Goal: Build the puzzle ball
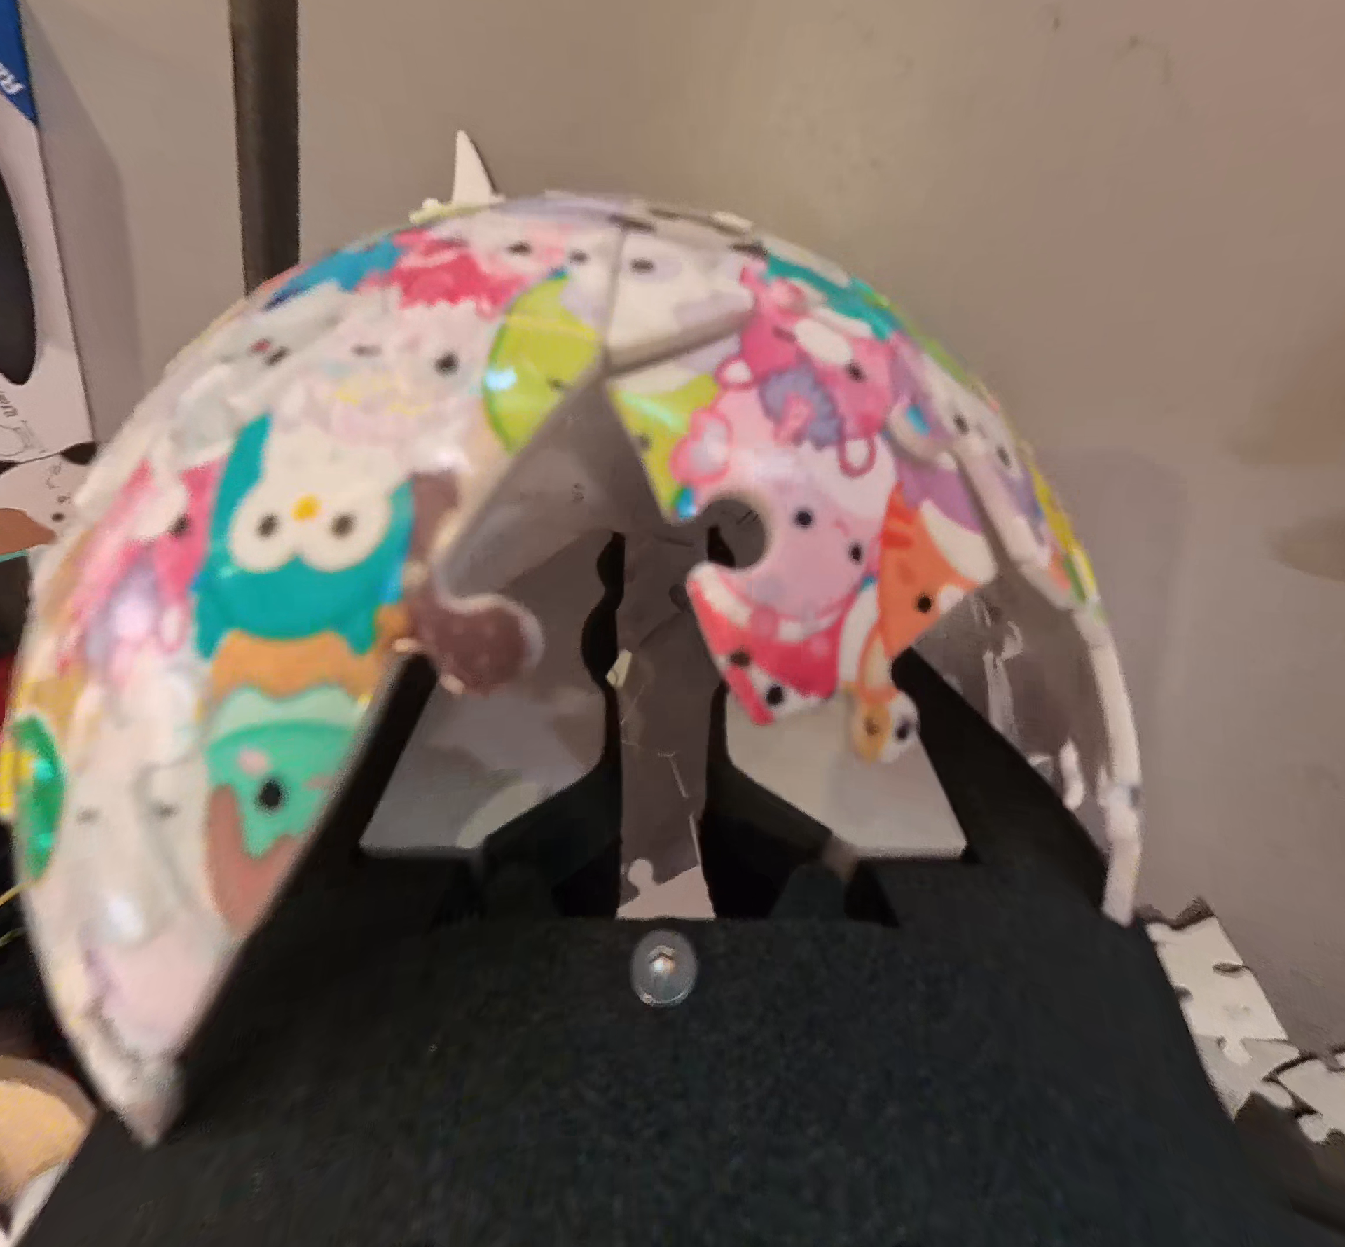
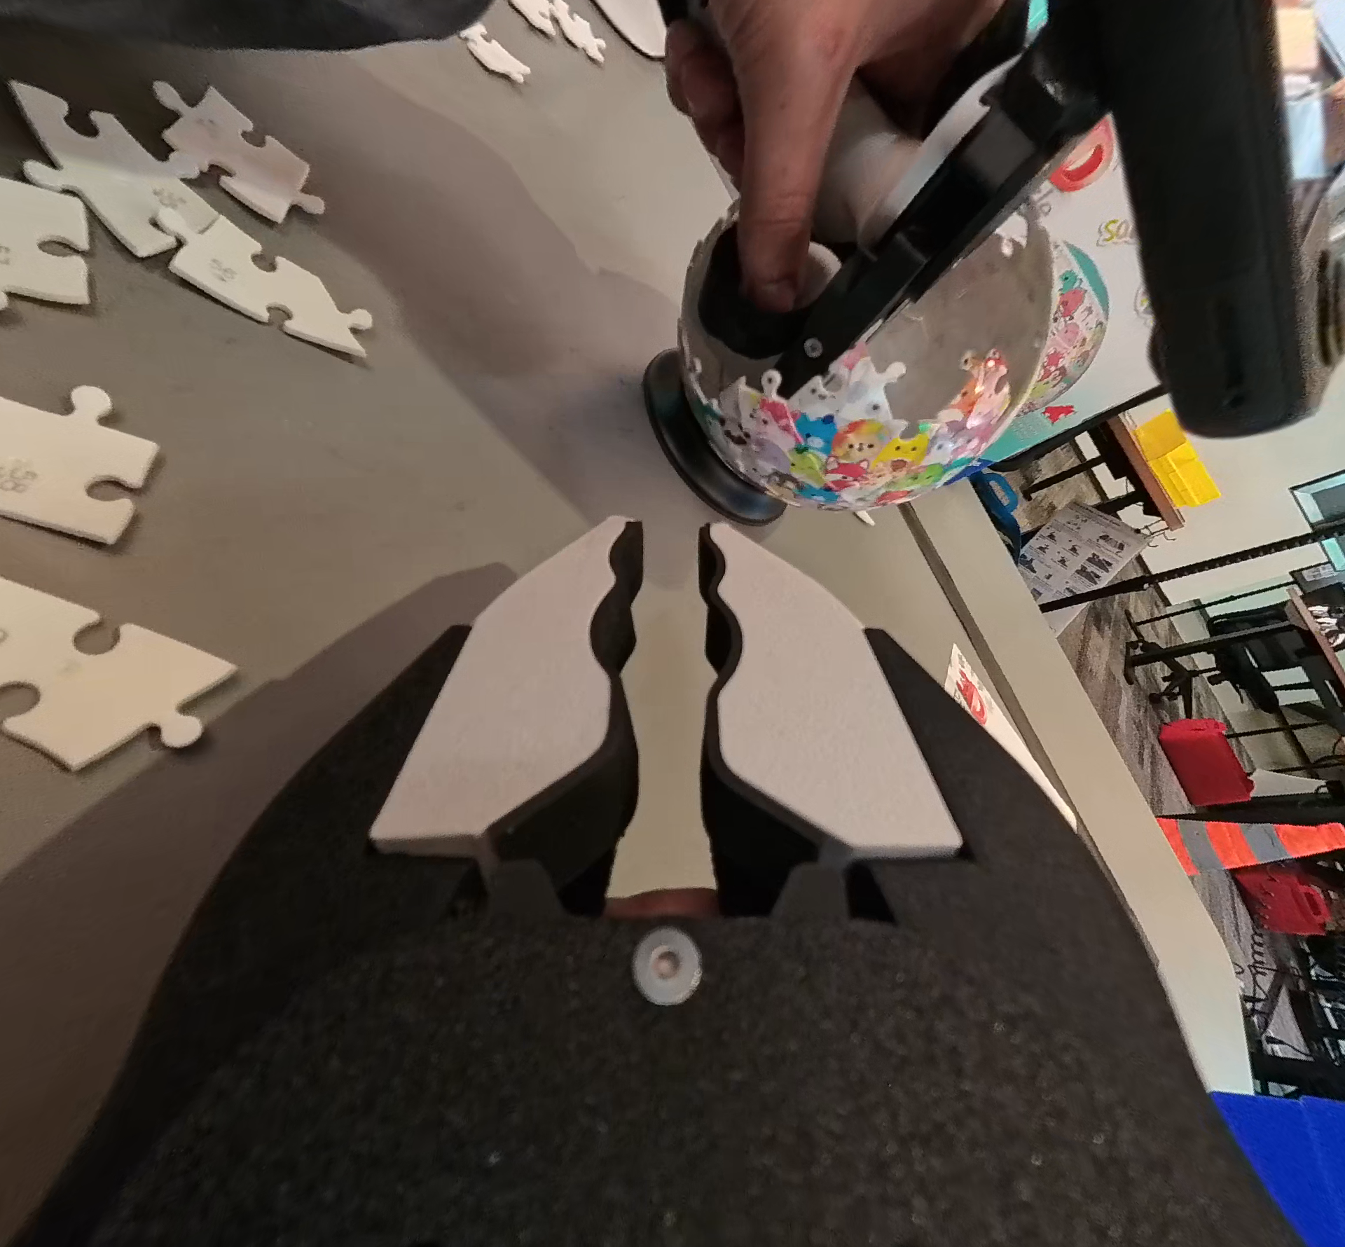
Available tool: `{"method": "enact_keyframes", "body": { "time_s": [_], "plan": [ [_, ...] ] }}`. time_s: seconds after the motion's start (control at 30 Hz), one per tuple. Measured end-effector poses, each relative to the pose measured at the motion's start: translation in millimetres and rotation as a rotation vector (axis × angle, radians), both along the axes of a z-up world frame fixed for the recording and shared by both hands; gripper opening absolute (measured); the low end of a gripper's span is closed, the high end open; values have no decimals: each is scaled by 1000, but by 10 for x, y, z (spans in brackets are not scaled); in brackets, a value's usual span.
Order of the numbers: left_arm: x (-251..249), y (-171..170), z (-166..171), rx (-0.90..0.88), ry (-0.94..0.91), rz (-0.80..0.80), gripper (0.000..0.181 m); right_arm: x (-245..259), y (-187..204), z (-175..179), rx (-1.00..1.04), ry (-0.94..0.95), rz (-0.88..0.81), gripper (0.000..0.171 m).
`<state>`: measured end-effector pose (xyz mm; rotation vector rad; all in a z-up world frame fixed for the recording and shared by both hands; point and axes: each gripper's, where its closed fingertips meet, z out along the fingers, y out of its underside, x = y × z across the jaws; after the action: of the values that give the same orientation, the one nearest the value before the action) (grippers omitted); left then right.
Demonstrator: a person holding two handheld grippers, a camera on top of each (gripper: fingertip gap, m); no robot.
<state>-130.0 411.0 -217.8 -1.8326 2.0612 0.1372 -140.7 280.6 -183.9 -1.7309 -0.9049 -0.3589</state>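
The puzzle ball [image 1: 291, 484] is a part-built shell of colourful cartoon animals, grey inside, and it fills the left wrist view. My left gripper [image 1: 659, 557] is shut on the shell's wall at a gap in its rim; a grey strip of wall sits between the jaws. In the right wrist view the ball [image 2: 873, 448] sits open side up on a black round stand [image 2: 677, 440], with the left gripper [image 2: 808, 338] and a hand [image 2: 786, 84] reaching into it. My right gripper [image 2: 669, 542] hovers just short of the stand, shut on a pale puzzle piece [image 2: 666, 739].
Several loose puzzle pieces [image 2: 240, 266] lie white side up on the grey table [image 2: 451, 309], left of the ball; more lie farther back [image 2: 509, 55]. The puzzle's box [image 2: 1092, 309] stands behind the ball. The table edge [image 2: 968, 593] runs on the right. A dark pole [image 1: 262, 84] stands by the wall. Some 15 cm of space lies between my two pairs of fingers. To the dark pole [image 1: 262, 84]: left tips about 15 cm, right tips about 30 cm.
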Motion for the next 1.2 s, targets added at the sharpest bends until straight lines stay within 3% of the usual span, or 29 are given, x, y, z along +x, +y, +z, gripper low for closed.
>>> {"method": "enact_keyframes", "body": {
  "time_s": [0.73, 1.2],
  "plan": [
    [-82, -31, -33, -89, 78, 20, 23, -3, -5, -4, -4, -6, 3, 14],
    [-107, -57, -50, -89, 72, 12, 0, -13, -10, -11, -5, -15, 7, 14]
  ]
}}
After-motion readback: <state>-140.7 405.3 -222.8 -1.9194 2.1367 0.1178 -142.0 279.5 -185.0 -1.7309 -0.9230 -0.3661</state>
